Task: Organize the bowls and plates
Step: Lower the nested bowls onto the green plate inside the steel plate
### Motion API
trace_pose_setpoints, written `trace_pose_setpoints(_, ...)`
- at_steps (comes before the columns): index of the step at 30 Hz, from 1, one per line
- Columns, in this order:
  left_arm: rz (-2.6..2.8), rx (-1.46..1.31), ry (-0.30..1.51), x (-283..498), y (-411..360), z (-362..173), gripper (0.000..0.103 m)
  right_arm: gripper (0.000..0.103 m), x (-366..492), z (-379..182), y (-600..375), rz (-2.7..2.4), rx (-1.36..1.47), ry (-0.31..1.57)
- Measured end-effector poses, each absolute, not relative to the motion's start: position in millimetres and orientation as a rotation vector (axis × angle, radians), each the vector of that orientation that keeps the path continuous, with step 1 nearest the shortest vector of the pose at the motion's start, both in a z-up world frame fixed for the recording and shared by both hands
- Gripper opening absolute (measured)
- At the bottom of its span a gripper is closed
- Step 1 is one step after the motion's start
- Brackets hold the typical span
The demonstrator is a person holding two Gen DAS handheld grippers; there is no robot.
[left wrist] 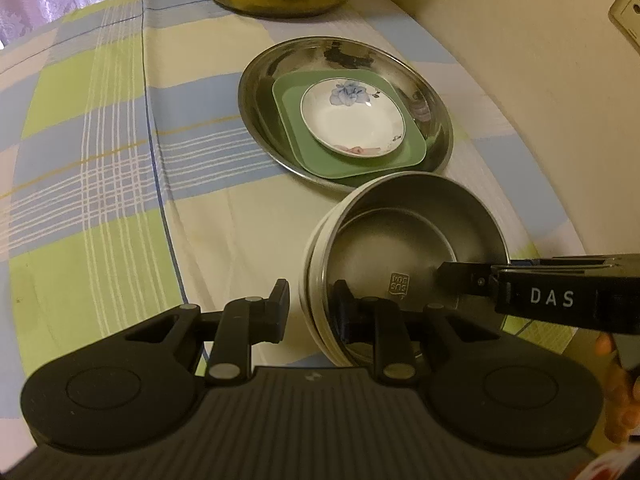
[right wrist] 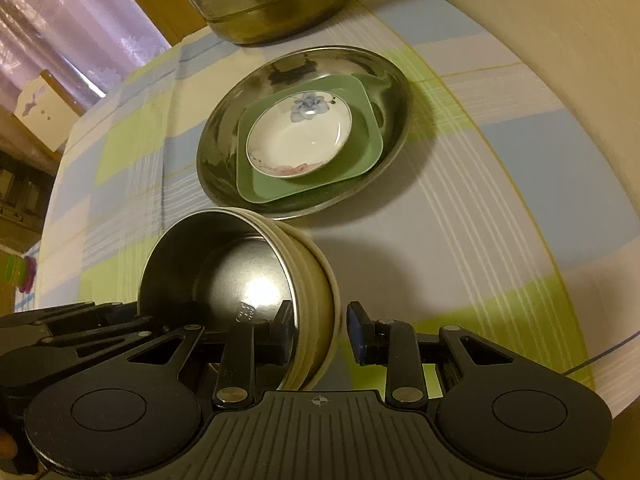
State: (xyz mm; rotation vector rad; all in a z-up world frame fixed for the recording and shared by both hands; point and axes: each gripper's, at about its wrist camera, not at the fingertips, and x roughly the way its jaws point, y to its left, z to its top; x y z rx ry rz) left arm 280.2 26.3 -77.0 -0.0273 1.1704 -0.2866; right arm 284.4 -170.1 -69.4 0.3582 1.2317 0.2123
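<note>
On the checked cloth covering the surface (left wrist: 120, 184), nearest the cameras, sits a steel bowl (left wrist: 400, 248), tipped so its mouth faces up and toward the lens, a stamped mark showing on its inner floor. Left tool (left wrist: 310, 308) straddles the bowl's near-left rim, one finger outside the wall, the other inside the bowl, and the pads stand apart from the metal with a clear gap on the outer side (no pinch visible). Right tool (right wrist: 318, 332) does the same on the opposite rim: inner finger down in the bowl, outer blue-padded finger standing off from the pale ribbed outer wall, jaws parted. From the left camera, the right tool reaches in from the right edge, lettering on its body. Just beyond the bowl, close to its far rim, a wide steel plate (left wrist: 256, 92) holds a square green plate (left wrist: 360, 164), and a small white dish (left wrist: 352, 128) with a blue flower rests on that. Farther back stands a large metal pot (right wrist: 276, 8).
</note>
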Motion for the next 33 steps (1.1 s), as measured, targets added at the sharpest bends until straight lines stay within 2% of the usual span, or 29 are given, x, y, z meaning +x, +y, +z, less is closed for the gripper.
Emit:
trace_pose_setpoints(8, -0.291, -0.059, 1.167, 279.6, 30.2, -78.0, 0.023, 0.03, 281.6, -75.0, -177.9, 0.2, 0.453, 1.234)
trace_pose_setpoints(13, -0.311, -0.095, 1.162, 278.7, 32.3, -78.6, 0.018, 0.03, 277.2, -79.0, -185.7, 0.201, 0.519, 1.22)
trace_pose_setpoints(33, -0.301, -0.101, 1.168, 273.7, 30.2, -64.1, 0.019, 0.027, 274.3, -69.0, -189.1, 0.201, 0.53, 1.226)
